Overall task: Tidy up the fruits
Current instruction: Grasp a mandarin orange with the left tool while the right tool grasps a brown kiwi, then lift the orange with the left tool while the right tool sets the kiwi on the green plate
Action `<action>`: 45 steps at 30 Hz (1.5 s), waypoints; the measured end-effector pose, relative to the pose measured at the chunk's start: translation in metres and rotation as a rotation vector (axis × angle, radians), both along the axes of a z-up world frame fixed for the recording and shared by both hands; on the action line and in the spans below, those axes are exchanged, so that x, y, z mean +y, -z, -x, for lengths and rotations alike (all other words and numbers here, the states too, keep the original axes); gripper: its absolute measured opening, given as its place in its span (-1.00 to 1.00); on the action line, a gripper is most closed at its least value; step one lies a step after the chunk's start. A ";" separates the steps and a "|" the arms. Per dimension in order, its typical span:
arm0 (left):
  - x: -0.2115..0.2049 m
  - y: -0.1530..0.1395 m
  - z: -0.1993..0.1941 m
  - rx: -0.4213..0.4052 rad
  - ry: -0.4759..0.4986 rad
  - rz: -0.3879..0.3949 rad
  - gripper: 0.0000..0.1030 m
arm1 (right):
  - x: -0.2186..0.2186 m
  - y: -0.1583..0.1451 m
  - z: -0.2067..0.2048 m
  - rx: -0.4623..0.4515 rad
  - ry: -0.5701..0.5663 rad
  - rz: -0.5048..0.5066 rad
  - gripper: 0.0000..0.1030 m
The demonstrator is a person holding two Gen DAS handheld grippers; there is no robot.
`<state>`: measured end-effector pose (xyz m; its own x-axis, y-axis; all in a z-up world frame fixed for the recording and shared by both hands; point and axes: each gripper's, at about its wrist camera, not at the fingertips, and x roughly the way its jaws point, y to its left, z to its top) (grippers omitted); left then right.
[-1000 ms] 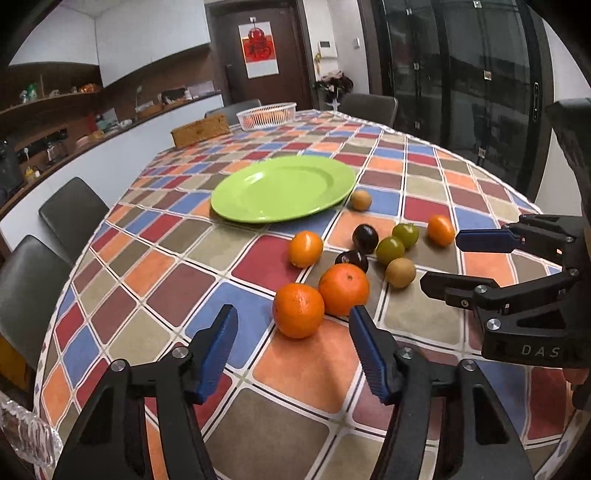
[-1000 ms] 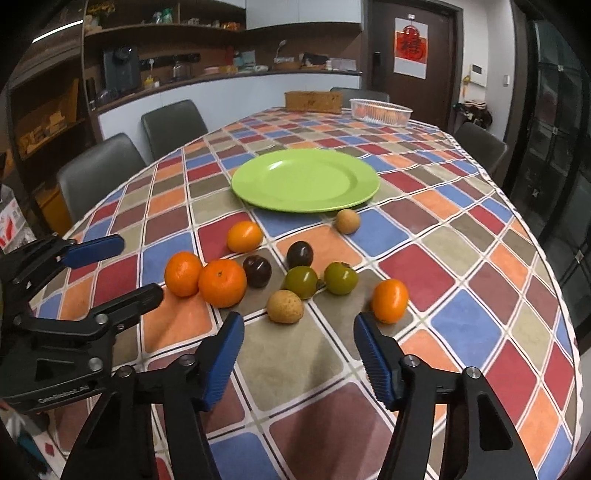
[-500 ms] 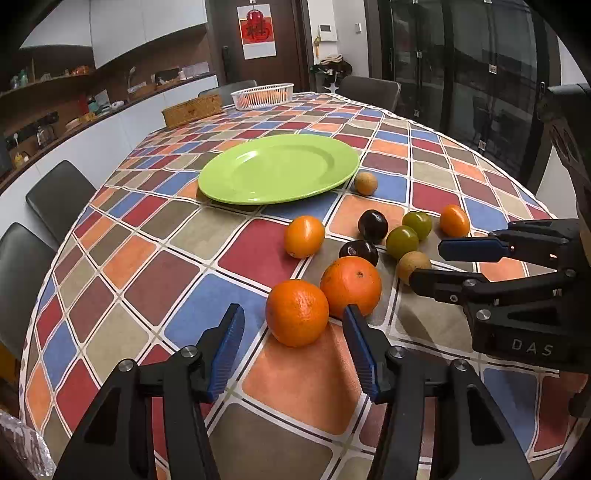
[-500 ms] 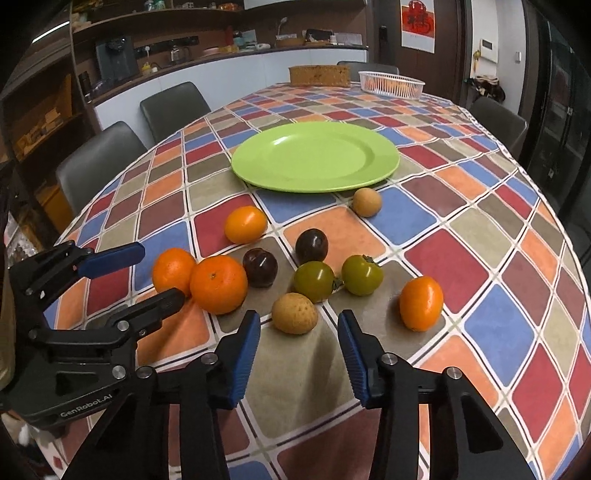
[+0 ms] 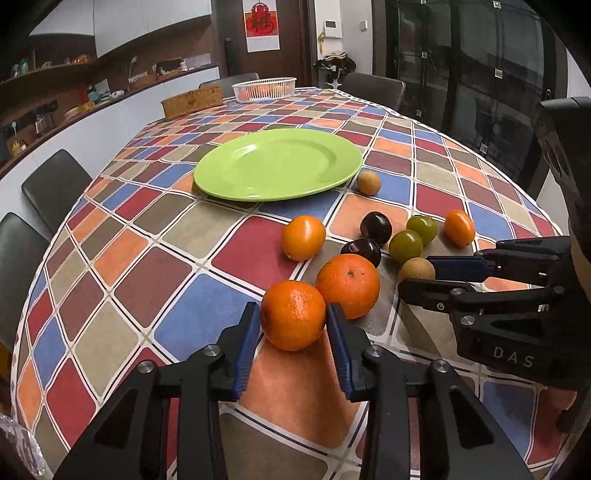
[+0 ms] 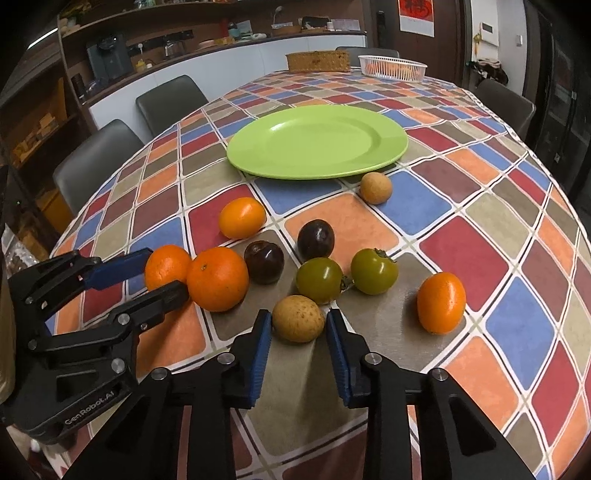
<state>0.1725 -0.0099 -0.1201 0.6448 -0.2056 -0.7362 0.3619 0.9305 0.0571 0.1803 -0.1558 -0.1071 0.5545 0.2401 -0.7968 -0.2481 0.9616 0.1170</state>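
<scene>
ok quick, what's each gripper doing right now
Left gripper: shut on the near orange, which sits on the table.
Right gripper: shut on the small brown fruit, also on the table.

- We read "DAS" on the right tool (image 5: 417, 275) body.
- "GenRobot.AI" on the left tool (image 6: 162, 271) body.
- The red door poster (image 5: 261, 23) perhaps shows 福.

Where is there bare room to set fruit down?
The green plate holds nothing. Bare cloth lies between the plate and the white basket, and right of the oval orange fruit. It is crowded between the oranges and that fruit.
</scene>
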 end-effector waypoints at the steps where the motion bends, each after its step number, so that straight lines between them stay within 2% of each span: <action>1: 0.000 0.000 0.000 0.001 -0.002 0.000 -0.29 | 0.000 0.000 0.000 0.000 -0.001 0.000 -0.41; 8: 0.001 -0.009 0.007 -0.019 -0.012 0.009 -0.30 | -0.002 -0.009 0.005 -0.016 -0.009 -0.019 -0.41; 16: -0.003 -0.034 0.018 -0.060 -0.019 0.045 -0.30 | -0.005 -0.038 0.018 -0.076 -0.021 -0.058 -0.41; 22: -0.008 -0.053 0.012 -0.090 -0.031 0.063 -0.30 | -0.009 -0.056 0.014 -0.121 -0.024 -0.061 -0.41; 32: -0.017 -0.067 -0.032 -0.078 -0.040 0.081 -0.35 | -0.017 -0.077 -0.025 -0.136 -0.022 -0.046 -0.41; 34: -0.018 -0.068 -0.042 -0.070 -0.043 0.086 -0.42 | -0.018 -0.078 -0.036 -0.125 -0.025 -0.050 -0.41; 36: -0.018 -0.068 -0.051 -0.065 -0.046 0.093 -0.66 | -0.019 -0.079 -0.047 -0.118 -0.024 -0.045 -0.42; 39: -0.019 -0.069 -0.068 -0.056 -0.048 0.115 -0.67 | -0.020 -0.079 -0.063 -0.104 -0.025 -0.050 -0.41; 45: -0.006 -0.054 -0.106 0.027 -0.077 0.179 -0.72 | -0.022 -0.066 -0.097 -0.063 -0.010 -0.057 -0.41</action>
<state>0.2788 -0.0159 -0.0665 0.6443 -0.2857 -0.7094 0.2887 0.9498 -0.1203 0.2771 -0.1773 -0.0408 0.6002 0.2896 -0.7456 -0.2660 0.9514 0.1554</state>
